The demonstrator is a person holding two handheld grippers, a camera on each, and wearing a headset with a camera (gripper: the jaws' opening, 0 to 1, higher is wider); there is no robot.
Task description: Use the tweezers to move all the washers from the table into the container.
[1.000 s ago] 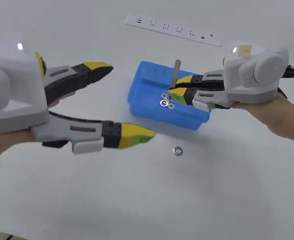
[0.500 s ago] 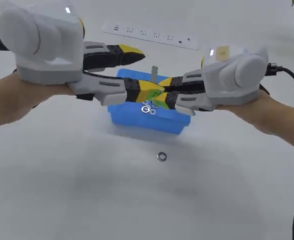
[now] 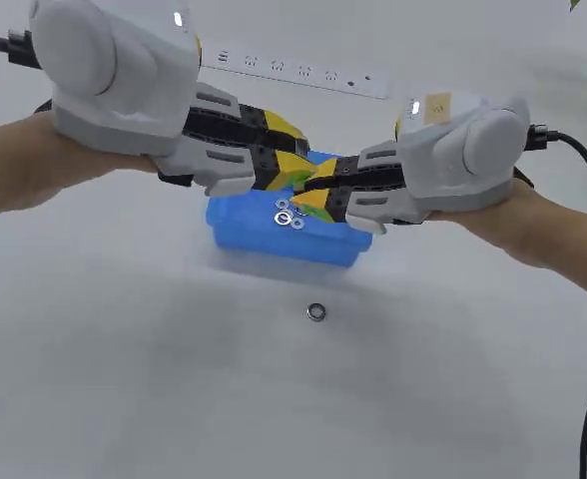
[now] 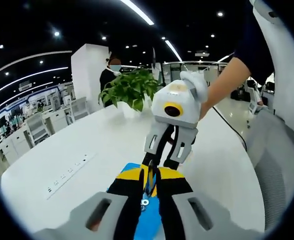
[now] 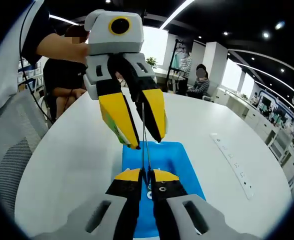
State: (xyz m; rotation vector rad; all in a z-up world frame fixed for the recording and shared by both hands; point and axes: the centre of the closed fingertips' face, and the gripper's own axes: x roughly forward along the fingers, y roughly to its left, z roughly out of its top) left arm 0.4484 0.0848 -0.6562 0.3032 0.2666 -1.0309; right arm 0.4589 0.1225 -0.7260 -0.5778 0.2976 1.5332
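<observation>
Over the last second the left tongs point(image 3: 295, 176) have come in from well clear of the work, where they stood wide open, to meet the right tongs point(image 3: 321, 197) above the blue container point(image 3: 264, 239). The right tongs are closed on the tweezers point(image 5: 143, 131), low on the shank. The left tongs have narrowed to a small gap and straddle the upper shank. The right gripper view shows clearance on both sides, so contact is not confirmed. Judgement: the tweezers are being re-seated or handed over, not used for a pick. Several washers point(image 3: 288, 217) lie in the container. One loose washer point(image 3: 316, 312) remains on the bench point(image 3: 154, 379), in front of the container. In the head view the tongs hide the tweezers, and the washers are too small to count.
</observation>
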